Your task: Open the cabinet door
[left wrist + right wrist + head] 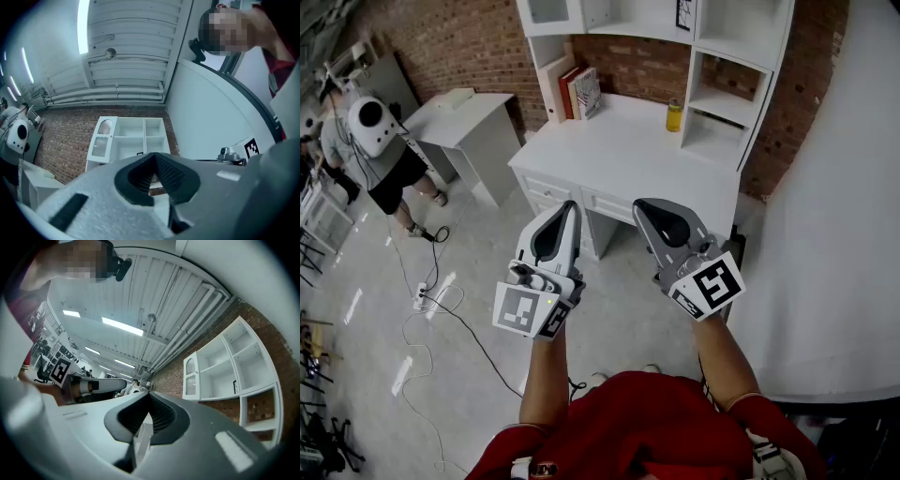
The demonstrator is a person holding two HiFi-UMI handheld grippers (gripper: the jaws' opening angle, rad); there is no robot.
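two shut grippers (569, 207) (644, 205), cabinet door (549, 11) well beyond fingers (551, 236)

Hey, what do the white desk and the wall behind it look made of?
White desk: probably painted wood or board, smooth matte white with crisp panel edges. Wall: bare red brick, rough, with visible mortar lines.

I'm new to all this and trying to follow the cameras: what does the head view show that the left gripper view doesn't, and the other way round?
Only the head view: the desk with a yellow bottle and books, and cables on the floor. Only the left gripper view: the ceiling with its light strip. Both: the white shelf unit, the brick wall and the shut left hand-held gripper.
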